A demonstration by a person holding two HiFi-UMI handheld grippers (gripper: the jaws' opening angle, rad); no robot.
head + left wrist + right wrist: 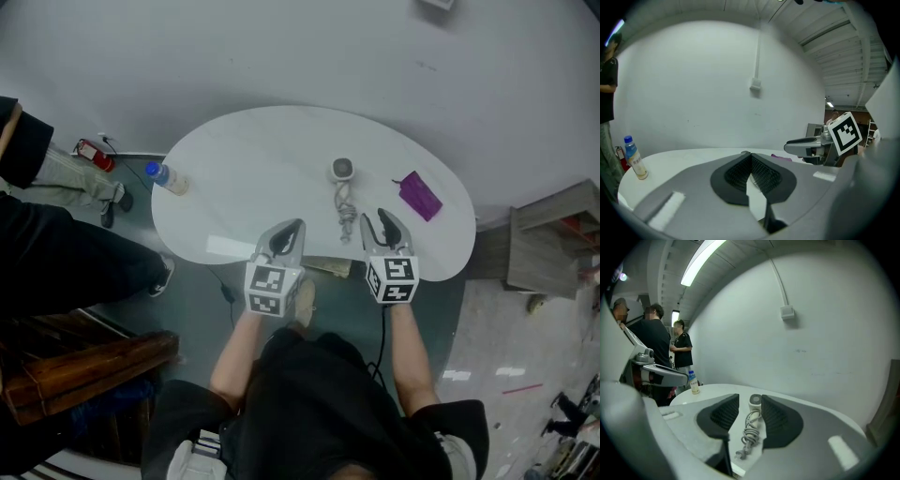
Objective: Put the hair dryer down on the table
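A small white hair dryer [342,170] lies on the white oval table [244,159], its grey cord [346,214] bundled toward me. In the right gripper view the hair dryer [754,401] and its cord [749,437] show through the gap between the jaws, some way ahead and apart from the pads. My right gripper [374,223] hovers near the table's front edge, open and holding nothing. To its left, my left gripper [294,228] has its pads meeting at the tips with nothing between them. In the left gripper view the right gripper [799,146] shows at the right.
A bottle with a blue cap [169,178] stands at the table's left end, and a purple flat item [418,195] lies at the right. People stand to the left [679,350]. A red extinguisher [94,154] sits on the floor, a wooden bench [84,361] at lower left, a cabinet [553,234] at right.
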